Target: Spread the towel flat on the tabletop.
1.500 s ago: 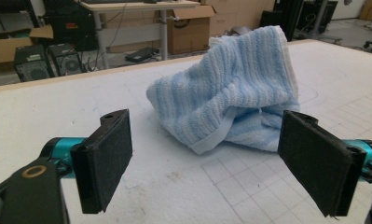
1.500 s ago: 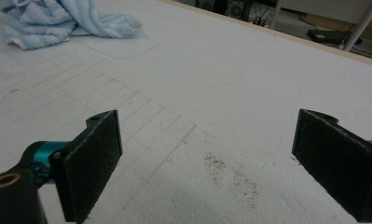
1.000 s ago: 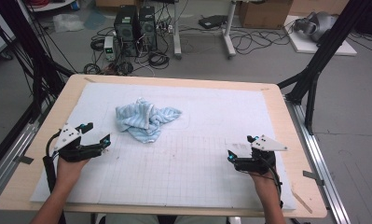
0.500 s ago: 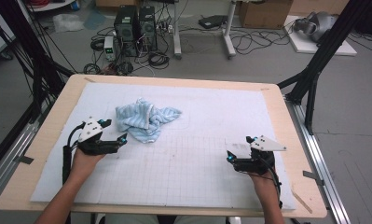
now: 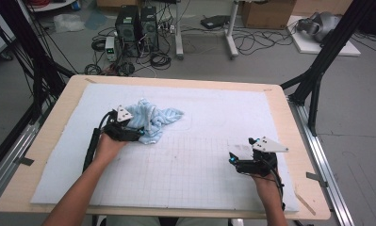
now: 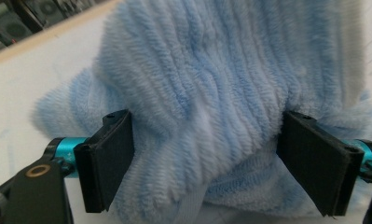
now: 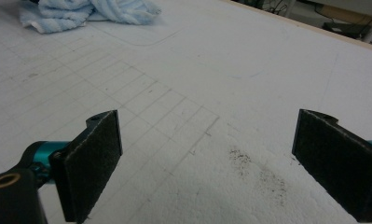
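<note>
Since the earlier frames the left tool [image 5: 137, 133] has travelled from the near left part of the counter [image 5: 280, 101] up to the crumpled light-blue towel [image 5: 152, 117], and its jaws now stand wide on either side of a raised fold of that towel [image 6: 211, 93], the plush pile bulging between them but not yet pinched. The right tool [image 5: 233, 160] has kept its place at the near right, also wide apart and holding nothing, hovering just over the white gridded mat [image 7: 183, 56] with the towel well away at the far left of its view [image 7: 81, 11]. The towel lies in a loose heap on the left-centre of the mat, nearer the far edge than the near one. It looks soft, light and limp: ribbed fleece that will compress under the pads and sag and unfold as soon as it is lifted, with no risk of breakage and, I judge, little of slipping given the deep pile. The sensible hold is a thick fold or a hem such as the one now between the jaws, closed well down so that several layers are caught; a thin single layer might pull free, and the rest of the cloth will drag along the mat.
</note>
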Demonstrator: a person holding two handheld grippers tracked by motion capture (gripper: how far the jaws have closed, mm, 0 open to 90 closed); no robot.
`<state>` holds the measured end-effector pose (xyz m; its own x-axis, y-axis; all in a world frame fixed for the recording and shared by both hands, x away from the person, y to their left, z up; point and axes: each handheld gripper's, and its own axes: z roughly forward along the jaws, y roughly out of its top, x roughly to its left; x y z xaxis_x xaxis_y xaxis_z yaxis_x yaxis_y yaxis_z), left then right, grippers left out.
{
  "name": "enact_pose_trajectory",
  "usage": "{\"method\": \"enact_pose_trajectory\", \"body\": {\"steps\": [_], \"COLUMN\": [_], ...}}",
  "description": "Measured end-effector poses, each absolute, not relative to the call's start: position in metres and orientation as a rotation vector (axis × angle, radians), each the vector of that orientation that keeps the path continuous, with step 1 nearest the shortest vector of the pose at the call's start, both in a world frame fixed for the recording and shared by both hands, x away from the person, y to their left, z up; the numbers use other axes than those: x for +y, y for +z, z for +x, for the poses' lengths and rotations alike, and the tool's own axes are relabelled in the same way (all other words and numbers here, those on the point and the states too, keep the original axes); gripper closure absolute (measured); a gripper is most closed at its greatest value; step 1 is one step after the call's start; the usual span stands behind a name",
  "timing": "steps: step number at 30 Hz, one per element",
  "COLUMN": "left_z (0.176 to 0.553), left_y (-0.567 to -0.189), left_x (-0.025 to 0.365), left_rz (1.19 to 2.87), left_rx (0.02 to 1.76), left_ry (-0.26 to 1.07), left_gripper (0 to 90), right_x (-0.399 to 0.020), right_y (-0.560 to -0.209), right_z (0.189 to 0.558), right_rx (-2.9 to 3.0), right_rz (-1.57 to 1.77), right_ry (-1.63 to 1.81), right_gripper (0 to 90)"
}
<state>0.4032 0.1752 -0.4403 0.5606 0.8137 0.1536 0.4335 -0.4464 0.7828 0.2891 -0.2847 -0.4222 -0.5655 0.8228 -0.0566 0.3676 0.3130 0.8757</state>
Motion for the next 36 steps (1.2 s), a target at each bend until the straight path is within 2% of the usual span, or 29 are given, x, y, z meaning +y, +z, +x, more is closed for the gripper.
{"method": "enact_pose_trajectory", "body": {"steps": [2, 4, 8, 10, 18, 29, 36], "left_z": [0.41, 0.414, 0.411, 0.409, 0.395, 0.367, 0.352], "left_y": [-0.443, -0.444, -0.443, -0.44, -0.436, -0.432, -0.426], "left_x": [0.172, 0.17, 0.168, 0.171, 0.166, 0.139, 0.126], "left_rz": [2.077, 2.064, 2.072, 2.073, 2.082, 2.074, 2.022], "left_rx": [1.017, 0.998, 0.951, 0.933, 0.799, 0.578, 0.517], "left_ry": [0.682, 0.671, 0.605, 0.558, 0.309, 0.184, 0.117], "left_gripper": [19.9, 26.4, 60.4, 68.9, 71.9, 71.5, 71.3], "right_x": [-0.285, -0.285, -0.285, -0.285, -0.286, -0.291, -0.29], "right_y": [-0.422, -0.423, -0.423, -0.424, -0.422, -0.419, -0.42], "right_z": [0.29, 0.29, 0.291, 0.291, 0.29, 0.288, 0.289], "right_rx": [2.081, 2.083, 2.085, 2.085, 2.063, 2.031, 2.031], "right_rz": [1.051, 1.049, 1.051, 1.059, 1.069, 1.088, 1.088], "right_ry": [1.193, 1.194, 1.197, 1.195, 1.219, 1.237, 1.223], "right_gripper": [7.4, 7.4, 7.4, 7.4, 7.4, 7.4, 7.4]}}
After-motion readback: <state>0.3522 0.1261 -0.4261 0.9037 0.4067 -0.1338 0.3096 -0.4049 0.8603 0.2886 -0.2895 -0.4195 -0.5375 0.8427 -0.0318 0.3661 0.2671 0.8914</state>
